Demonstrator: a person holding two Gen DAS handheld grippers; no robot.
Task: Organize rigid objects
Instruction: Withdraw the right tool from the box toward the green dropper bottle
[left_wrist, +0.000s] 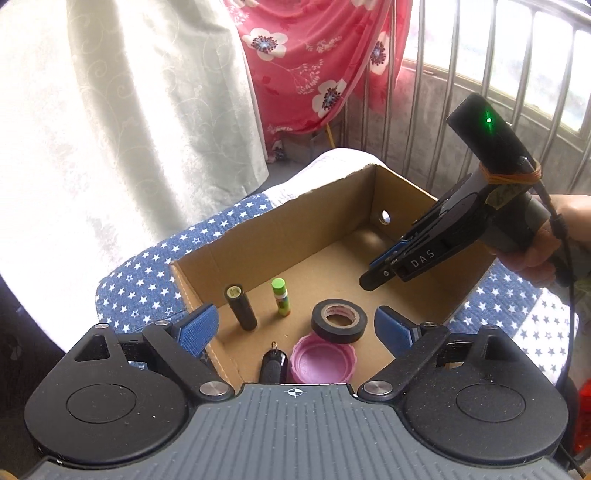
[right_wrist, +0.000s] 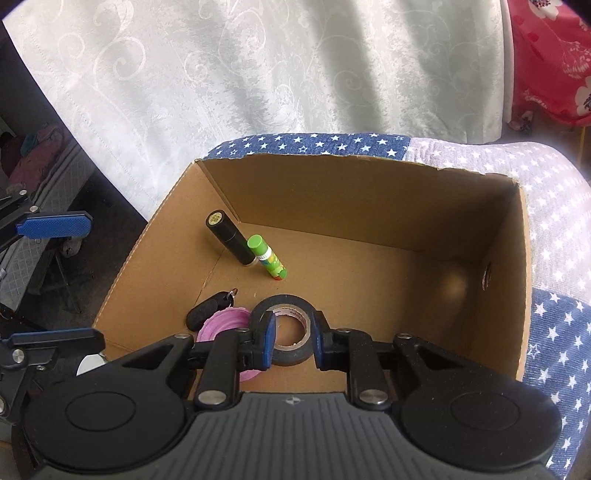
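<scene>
An open cardboard box (left_wrist: 288, 221) (right_wrist: 332, 158) sits on a star-patterned cloth. On its floor stand a black cylinder (left_wrist: 241, 306) (right_wrist: 229, 242) and a green glue stick (left_wrist: 279, 297) (right_wrist: 266, 258). Nearer lie a black tape roll (left_wrist: 339, 319) (right_wrist: 288, 356), a pink lid (left_wrist: 323, 360) (right_wrist: 225, 321) and a black key fob (left_wrist: 272, 363) (right_wrist: 203, 314). My left gripper (left_wrist: 295, 321) (right_wrist: 94, 282) is wide open and empty at the box's near left corner. My right gripper (left_wrist: 373, 275) (right_wrist: 293, 332) hovers over the box, shut to a narrow slit and holding nothing. The tape lies below it.
The blue star cloth (left_wrist: 140, 273) covers a cushioned surface under the box. A white curtain (left_wrist: 129, 110) and a red floral cloth (left_wrist: 314, 55) hang behind it. Metal railing bars (left_wrist: 424, 92) stand at the right. A person's hand (left_wrist: 546, 254) grips the right tool.
</scene>
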